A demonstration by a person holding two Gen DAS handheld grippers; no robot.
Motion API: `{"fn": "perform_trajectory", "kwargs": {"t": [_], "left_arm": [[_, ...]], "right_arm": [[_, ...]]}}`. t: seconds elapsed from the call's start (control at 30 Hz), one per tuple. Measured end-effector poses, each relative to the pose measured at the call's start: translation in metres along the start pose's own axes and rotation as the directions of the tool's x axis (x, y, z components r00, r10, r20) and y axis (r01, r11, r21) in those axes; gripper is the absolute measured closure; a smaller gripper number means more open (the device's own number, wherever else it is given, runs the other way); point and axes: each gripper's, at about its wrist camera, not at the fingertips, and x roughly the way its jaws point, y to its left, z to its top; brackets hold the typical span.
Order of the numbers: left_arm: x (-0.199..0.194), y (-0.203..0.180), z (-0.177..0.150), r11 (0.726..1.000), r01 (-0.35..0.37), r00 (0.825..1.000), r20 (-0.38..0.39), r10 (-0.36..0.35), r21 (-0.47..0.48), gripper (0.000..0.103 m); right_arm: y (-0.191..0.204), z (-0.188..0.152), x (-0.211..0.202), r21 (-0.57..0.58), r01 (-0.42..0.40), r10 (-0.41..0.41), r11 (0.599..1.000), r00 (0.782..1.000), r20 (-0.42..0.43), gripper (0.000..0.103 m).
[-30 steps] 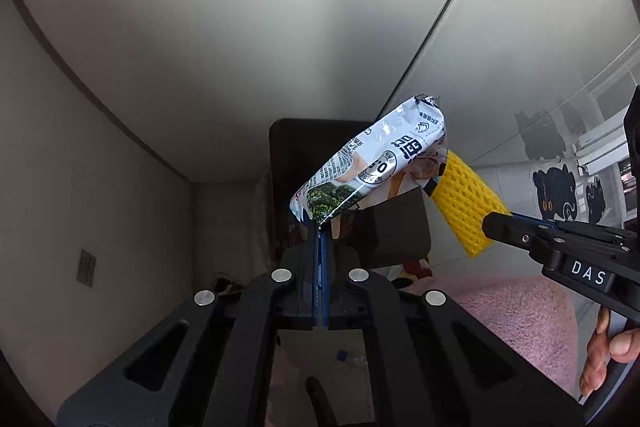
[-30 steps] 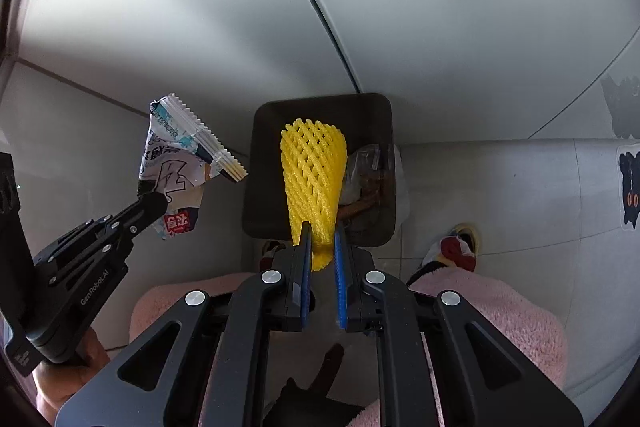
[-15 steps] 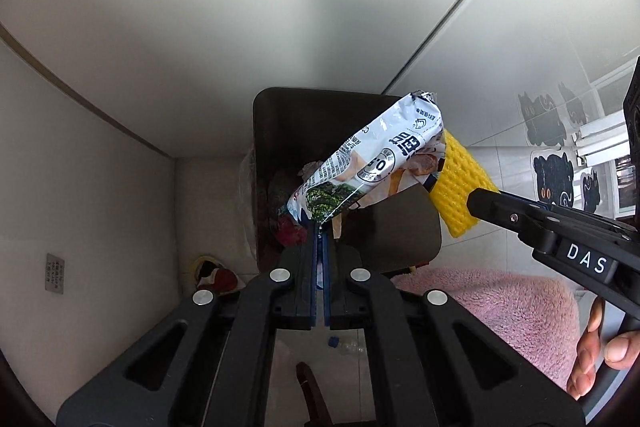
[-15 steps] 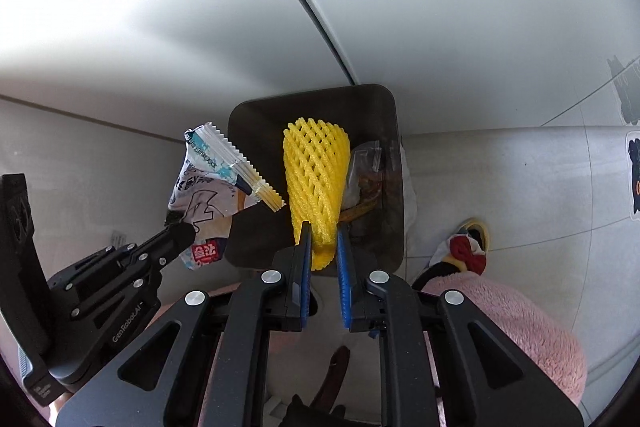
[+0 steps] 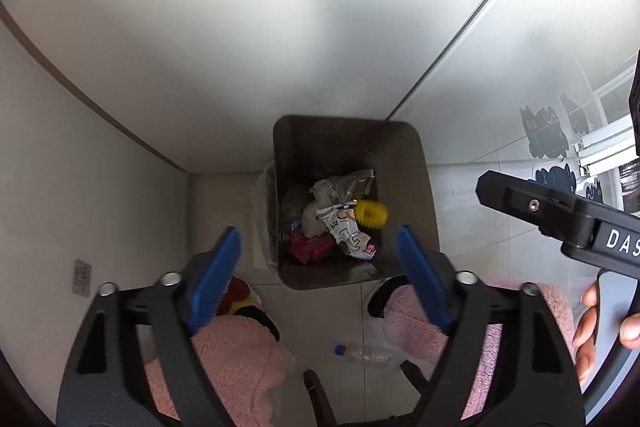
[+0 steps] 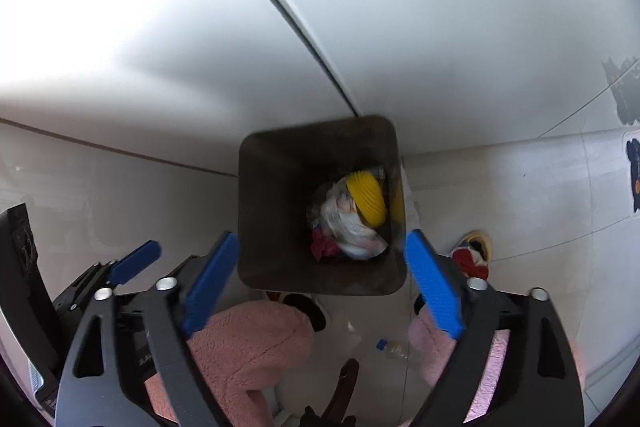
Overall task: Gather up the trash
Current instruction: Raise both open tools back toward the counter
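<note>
A dark square trash bin [image 5: 404,163] [image 6: 276,187] stands on the tiled floor against a white wall. Inside it lie the white snack wrapper [image 5: 348,231] [image 6: 352,231] and the yellow foam fruit net [image 5: 372,214] [image 6: 366,199] on top of other rubbish. My left gripper [image 5: 318,267] hovers above the bin, its jaws opening wide with nothing between them. My right gripper [image 6: 322,275] also hangs over the bin, jaws opening, empty. The right gripper's black body [image 5: 560,211] shows at the right of the left wrist view.
A clear plastic bottle [image 5: 362,354] [image 6: 396,349] with a blue cap lies on the floor below the bin. Pink fuzzy trouser legs [image 5: 224,359] [image 6: 244,339] and slippers [image 6: 474,255] stand close to the bin. Cat stickers [image 5: 542,131] mark the floor at right.
Both grippers opened and let go. The snack wrapper and the yellow net dropped from the jaws into the bin, where they now lie on the rubbish.
</note>
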Motion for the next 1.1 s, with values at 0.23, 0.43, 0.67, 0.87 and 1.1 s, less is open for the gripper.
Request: {"fn": "perform_trajectory", "kwargs": {"t": [0.23, 0.43, 0.67, 0.87, 1.1], "left_arm": [[-0.051, -0.005, -0.003, 1.000, 0.001, 0.996, 0.089, -0.002, 0.014, 0.011], [-0.110, -0.011, -0.007, 0.999, 0.018, 0.980, 0.197, -0.024, 0.036, 0.008], [-0.181, -0.016, -0.009, 0.999, 0.024, 0.945, 0.327, -0.034, 0.037, 0.008], [-0.241, -0.012, 0.009, 1.000, 0.014, 0.903, 0.429, -0.024, 0.027, 0.008], [-0.293, -0.003, 0.053, 1.000, -0.016, 0.860, 0.511, 0.003, 0.022, 0.008]], "right_arm": [[0.011, -0.004, -0.050, -0.040, 0.000, 0.003, 0.999, 0.997, 0.077, 0.006], [0.021, -0.015, -0.107, -0.090, -0.007, 0.022, 0.996, 0.985, 0.169, 0.003], [0.030, -0.025, -0.182, -0.139, -0.031, 0.072, 0.990, 0.951, 0.300, 0.003], [0.048, -0.020, -0.247, -0.186, -0.036, 0.111, 0.982, 0.903, 0.415, 0.003], [0.071, 0.023, -0.303, -0.223, -0.021, 0.133, 0.975, 0.855, 0.501, 0.003]]}}
